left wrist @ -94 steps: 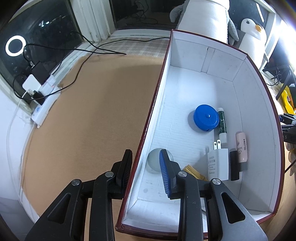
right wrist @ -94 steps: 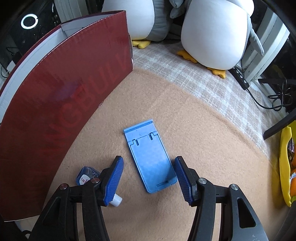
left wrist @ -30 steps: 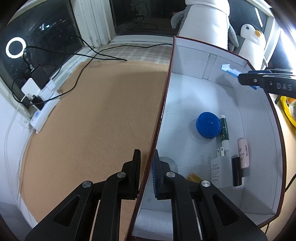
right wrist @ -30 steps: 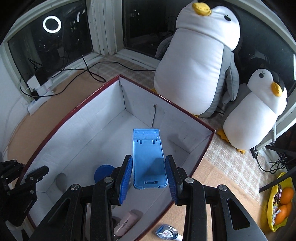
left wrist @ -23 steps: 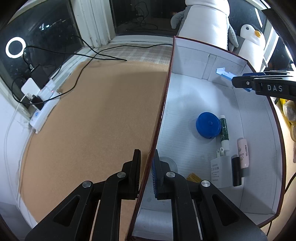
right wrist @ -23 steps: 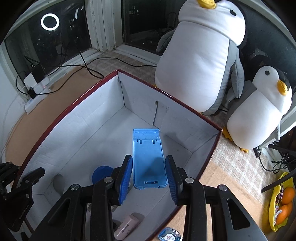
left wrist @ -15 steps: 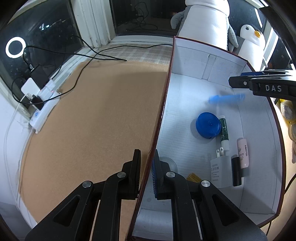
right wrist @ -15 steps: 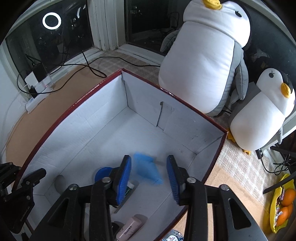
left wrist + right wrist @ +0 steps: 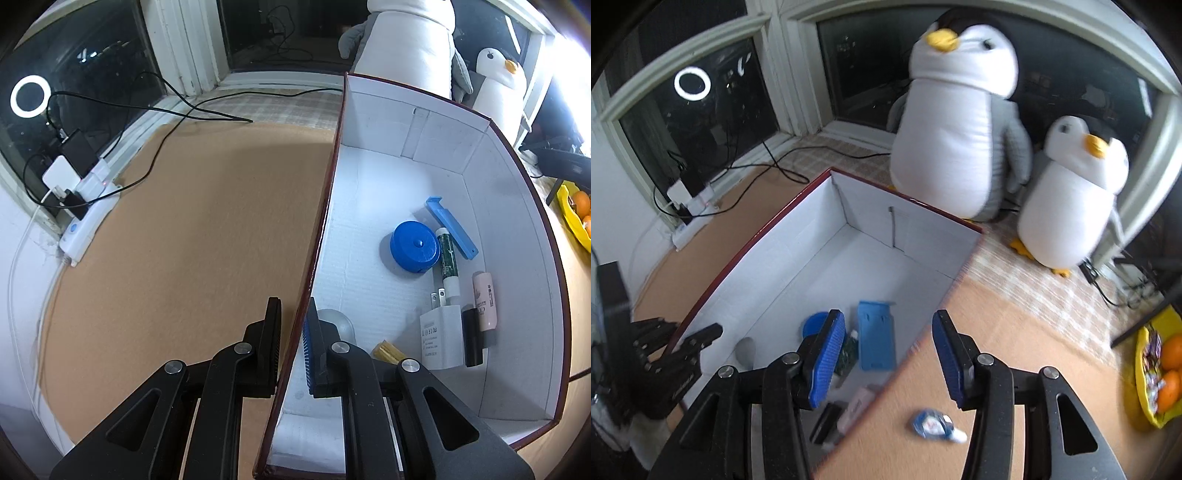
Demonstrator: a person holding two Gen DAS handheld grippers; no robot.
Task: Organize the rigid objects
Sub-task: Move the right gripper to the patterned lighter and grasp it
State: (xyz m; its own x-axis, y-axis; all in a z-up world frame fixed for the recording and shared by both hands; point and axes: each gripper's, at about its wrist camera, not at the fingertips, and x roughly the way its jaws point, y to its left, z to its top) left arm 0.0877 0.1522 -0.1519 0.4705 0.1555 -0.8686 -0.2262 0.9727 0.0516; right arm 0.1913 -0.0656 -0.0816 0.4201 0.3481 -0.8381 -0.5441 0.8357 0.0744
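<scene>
A red box with a white inside stands on the tan mat. My left gripper is shut on the box's left wall. Inside lie a light blue phone stand, a blue round case, a green tube, a white charger, a pink tube and a black stick. My right gripper is open and empty, above the box's right wall. A small blue-and-white object lies on the mat outside the box.
Two plush penguins stand behind the box. A power strip with cables lies at the left by the window. A yellow tray with oranges is at the far right.
My right gripper opened and let go of the phone stand, which dropped into the box and now lies beside the green tube. The right gripper pulled back and up. The left gripper has not moved.
</scene>
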